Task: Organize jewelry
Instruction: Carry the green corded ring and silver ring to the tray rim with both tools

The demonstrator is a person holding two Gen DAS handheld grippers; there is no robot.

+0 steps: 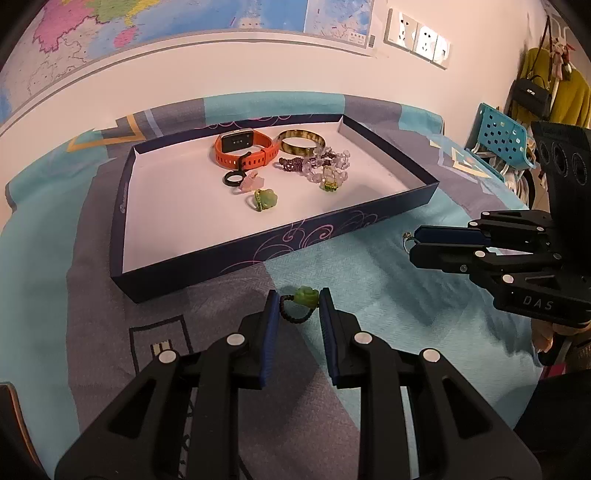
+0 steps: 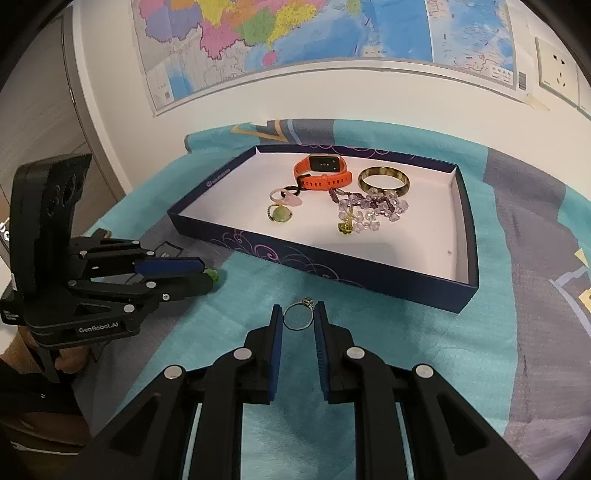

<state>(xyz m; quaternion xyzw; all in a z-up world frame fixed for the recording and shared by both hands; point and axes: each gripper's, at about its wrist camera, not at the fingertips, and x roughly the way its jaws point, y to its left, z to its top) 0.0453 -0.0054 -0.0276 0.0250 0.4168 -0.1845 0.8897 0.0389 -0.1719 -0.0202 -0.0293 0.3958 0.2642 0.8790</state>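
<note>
My left gripper (image 1: 299, 306) is shut on a ring with a green flower stone and a dark beaded band (image 1: 303, 300), just above the cloth in front of the tray. From the right wrist view that gripper (image 2: 207, 274) shows the green stone (image 2: 213, 275) at its tips. My right gripper (image 2: 298, 320) is shut on a thin silver ring (image 2: 299, 318), whose band touches both blue pads. A dark blue tray (image 1: 332, 229) with a white floor holds an orange watch (image 1: 243, 149), a mottled bangle (image 1: 301, 142), purple bead bracelets (image 1: 325, 162) and three small rings.
A teal and grey patterned cloth (image 1: 369, 302) covers the table. A wall with a map (image 2: 295, 33) and sockets (image 1: 417, 37) stands right behind the tray. At the far right stand a blue perforated basket (image 1: 498, 136) and hanging bags (image 1: 532, 96).
</note>
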